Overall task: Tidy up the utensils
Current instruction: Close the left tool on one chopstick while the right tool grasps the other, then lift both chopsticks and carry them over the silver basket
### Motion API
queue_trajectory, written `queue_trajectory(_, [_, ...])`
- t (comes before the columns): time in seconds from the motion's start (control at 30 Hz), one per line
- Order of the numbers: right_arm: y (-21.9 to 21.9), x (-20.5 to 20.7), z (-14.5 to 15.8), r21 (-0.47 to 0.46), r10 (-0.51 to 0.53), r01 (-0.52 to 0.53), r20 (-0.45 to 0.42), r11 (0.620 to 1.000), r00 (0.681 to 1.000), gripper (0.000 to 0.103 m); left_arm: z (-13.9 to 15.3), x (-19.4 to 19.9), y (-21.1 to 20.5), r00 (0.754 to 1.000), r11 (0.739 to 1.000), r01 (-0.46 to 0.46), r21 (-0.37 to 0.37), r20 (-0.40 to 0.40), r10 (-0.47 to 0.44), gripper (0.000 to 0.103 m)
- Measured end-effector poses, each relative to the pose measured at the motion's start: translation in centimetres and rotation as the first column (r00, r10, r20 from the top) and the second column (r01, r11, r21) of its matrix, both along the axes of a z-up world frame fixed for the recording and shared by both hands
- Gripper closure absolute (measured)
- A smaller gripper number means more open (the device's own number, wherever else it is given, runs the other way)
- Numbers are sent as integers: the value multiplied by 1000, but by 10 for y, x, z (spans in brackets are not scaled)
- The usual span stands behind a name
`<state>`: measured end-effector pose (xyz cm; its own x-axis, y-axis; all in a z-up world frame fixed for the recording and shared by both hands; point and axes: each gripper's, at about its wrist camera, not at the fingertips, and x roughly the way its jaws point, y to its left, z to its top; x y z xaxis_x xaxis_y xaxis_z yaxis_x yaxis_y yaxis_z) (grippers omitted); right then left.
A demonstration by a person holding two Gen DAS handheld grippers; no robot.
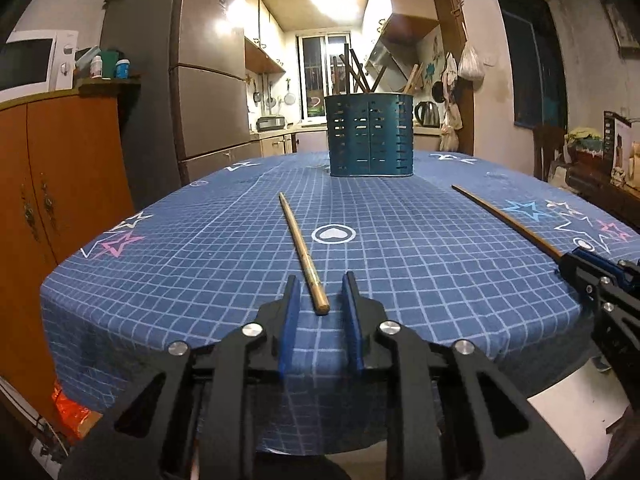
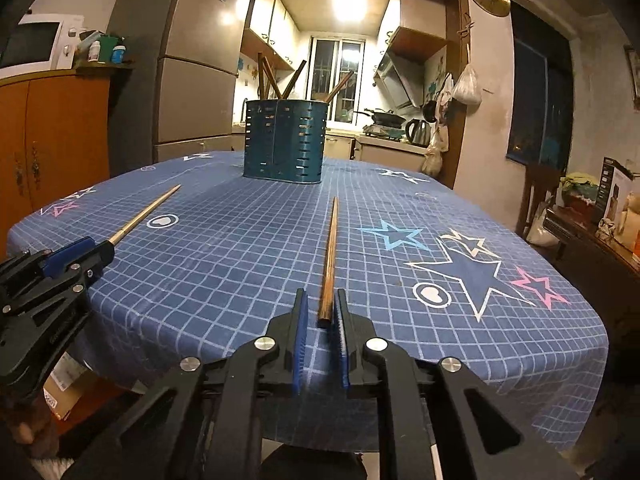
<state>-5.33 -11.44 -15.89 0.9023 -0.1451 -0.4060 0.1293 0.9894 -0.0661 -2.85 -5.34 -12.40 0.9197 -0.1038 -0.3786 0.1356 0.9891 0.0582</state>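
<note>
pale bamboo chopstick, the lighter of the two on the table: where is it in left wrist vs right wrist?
Left wrist: the pale bamboo chopstick lies centre frame on the blue grid tablecloth, its near end between the left gripper fingers.
Right wrist: same chopstick sits at left, running up and right from the left gripper.
Shared landmark: the teal slotted metal utensil holder beyond it.

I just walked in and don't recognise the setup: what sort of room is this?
It looks like a home kitchen and dining area. A tall fridge stands by a microwave on a wooden cabinet, and a kettle sits on the counter beyond the cloth-covered table.
</note>
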Motion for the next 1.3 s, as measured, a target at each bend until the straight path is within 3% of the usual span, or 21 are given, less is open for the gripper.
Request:
queue_trajectory(0.23, [-2,-1,0,42,-13,13,4,999,1000,94,0,0,6,1000,1000,-15,-24,3,15,96])
queue_trajectory(0.6, [-2,-3,3,71,-25,25,-7,997,1000,96,5,8,28,999,999,-13,-39,-32,12,98])
queue_trajectory(0.7, [-3,-7,10,56,-25,25,11,998,1000,96,12,4,35,1000,1000,-2,-28,-10,2,98])
queue_trajectory(0.9, [-5,-16,34,2,-14,14,65,1000,998,96,29,2,53,1000,999,-21,-43,17,22,98])
queue_trajectory(1.13, [-10,-20,69,-31,5,-1,133,1000,991,96,67,-8,64,991,999,11,-42,134,-5,98])
queue_trajectory(1.3, [-23,-15,96,-25,18,-14,176,1000,984,96,89,0,72,990,996,39,-85,137,-27,98])
